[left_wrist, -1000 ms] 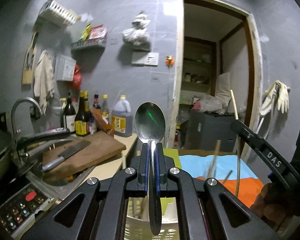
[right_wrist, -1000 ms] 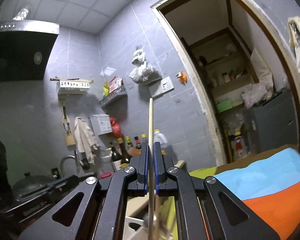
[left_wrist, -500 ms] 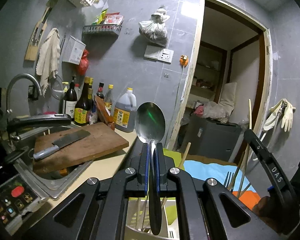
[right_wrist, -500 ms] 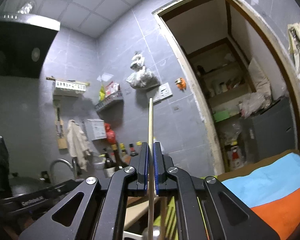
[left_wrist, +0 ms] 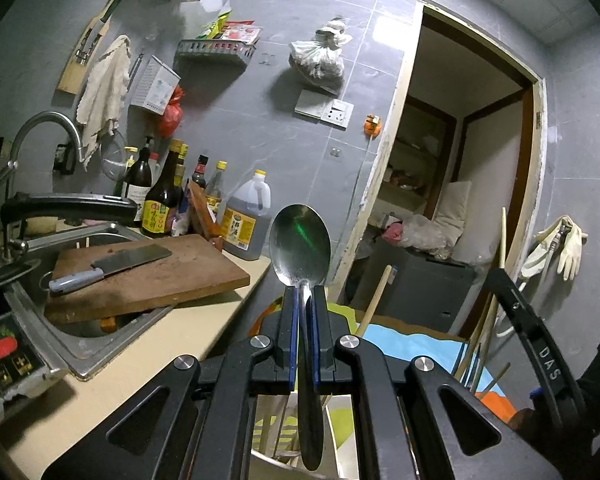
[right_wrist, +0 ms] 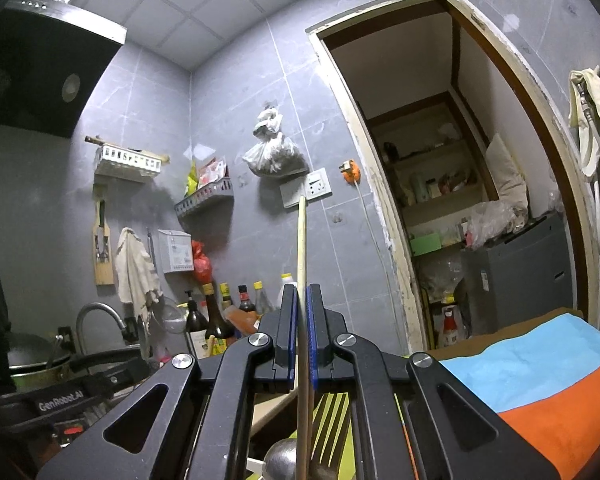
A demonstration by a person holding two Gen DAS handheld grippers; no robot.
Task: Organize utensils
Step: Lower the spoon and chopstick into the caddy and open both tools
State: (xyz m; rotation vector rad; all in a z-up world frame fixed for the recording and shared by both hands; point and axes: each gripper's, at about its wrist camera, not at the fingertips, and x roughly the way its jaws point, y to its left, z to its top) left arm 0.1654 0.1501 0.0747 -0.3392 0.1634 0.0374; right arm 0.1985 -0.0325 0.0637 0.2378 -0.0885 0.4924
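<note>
Left gripper point(left_wrist: 304, 300): clenched on the spoon point(left_wrist: 300, 244); the blue pads pinch its neck just below the bowl.
Spoon: upright, bowl up and facing the camera, handle hanging down between the jaws over the holder point(left_wrist: 342, 428).
Right gripper point(right_wrist: 301, 300): clenched on the chopstick point(right_wrist: 301, 240).
Chopstick: upright, upper end rising well above the pads, lower end running down past the jaws; a second stick shows beside it below the pads, grip on that one cannot be told.
Holder: pale, slotted, directly under both grippers; wooden sticks and a fork stand in it in the left view.
Cloth point(right_wrist: 540, 364): blue and orange, on the surface right of the holder.
Board point(left_wrist: 148, 276): lies across the sink point(left_wrist: 60, 344), left of the spoon.
Cleaver point(left_wrist: 112, 262): flat on the board.
Bottles point(left_wrist: 168, 196): grouped at the wall behind the board.
</note>
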